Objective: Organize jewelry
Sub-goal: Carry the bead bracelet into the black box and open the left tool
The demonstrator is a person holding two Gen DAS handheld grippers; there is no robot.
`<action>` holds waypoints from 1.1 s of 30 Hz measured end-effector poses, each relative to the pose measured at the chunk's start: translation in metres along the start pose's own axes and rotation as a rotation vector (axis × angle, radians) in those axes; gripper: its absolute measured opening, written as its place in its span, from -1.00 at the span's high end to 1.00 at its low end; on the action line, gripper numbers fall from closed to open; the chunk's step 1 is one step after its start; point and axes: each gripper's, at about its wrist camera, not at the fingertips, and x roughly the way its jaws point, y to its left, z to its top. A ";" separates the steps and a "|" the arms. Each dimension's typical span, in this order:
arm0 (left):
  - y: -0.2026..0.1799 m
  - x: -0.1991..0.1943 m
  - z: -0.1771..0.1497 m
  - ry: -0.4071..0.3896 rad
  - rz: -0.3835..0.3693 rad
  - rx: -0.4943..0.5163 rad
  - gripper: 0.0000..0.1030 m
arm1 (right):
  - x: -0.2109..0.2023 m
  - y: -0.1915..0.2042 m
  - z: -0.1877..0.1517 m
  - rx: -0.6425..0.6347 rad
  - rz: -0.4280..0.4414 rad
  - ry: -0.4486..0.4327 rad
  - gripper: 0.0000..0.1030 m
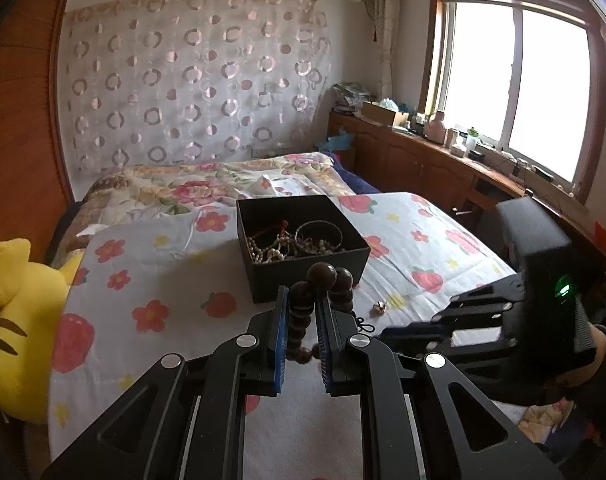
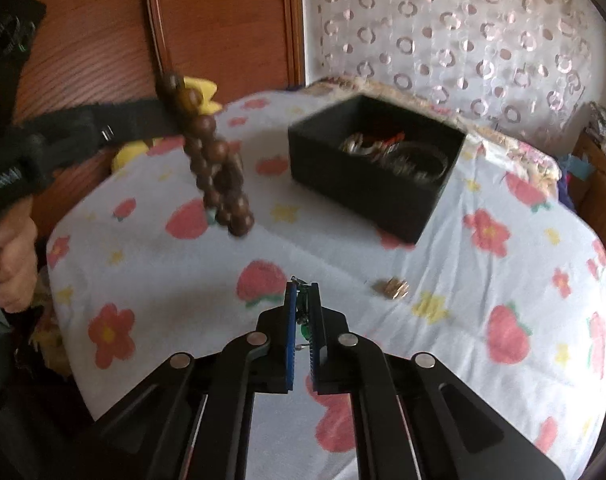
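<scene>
The left gripper (image 1: pixel 301 300) pinches brown beads (image 1: pixel 323 280) near the box's (image 1: pixel 303 276) near wall; the right gripper (image 2: pixel 302 300) clamps a small green piece (image 2: pixel 303 312), with bare sheet (image 2: pixel 183 280) to its left and a gold trinket (image 2: pixel 392 288) on its right.

Daylight enters through the overexposed window (image 1: pixel 515 92); fisheye curvature bends both frames' edges. The right wrist view is softer, with motion-blurred beads (image 2: pixel 219 168).

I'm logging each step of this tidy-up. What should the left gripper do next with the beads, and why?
Probably carry them forward over the black box and let go. The left gripper is shut on the brown bead string, which hangs clear of the bedsheet, and the open box just ahead already holds other jewelry.
</scene>
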 end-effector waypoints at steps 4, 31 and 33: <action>0.001 0.002 0.014 -0.017 0.007 0.002 0.77 | -0.015 -0.008 0.017 -0.006 -0.025 -0.046 0.87; 0.019 0.105 0.082 0.057 0.079 -0.004 0.77 | 0.018 -0.089 0.099 0.109 -0.058 -0.113 0.85; 0.020 0.110 0.080 0.067 0.077 -0.008 0.76 | 0.012 -0.090 0.098 0.103 -0.074 -0.121 0.85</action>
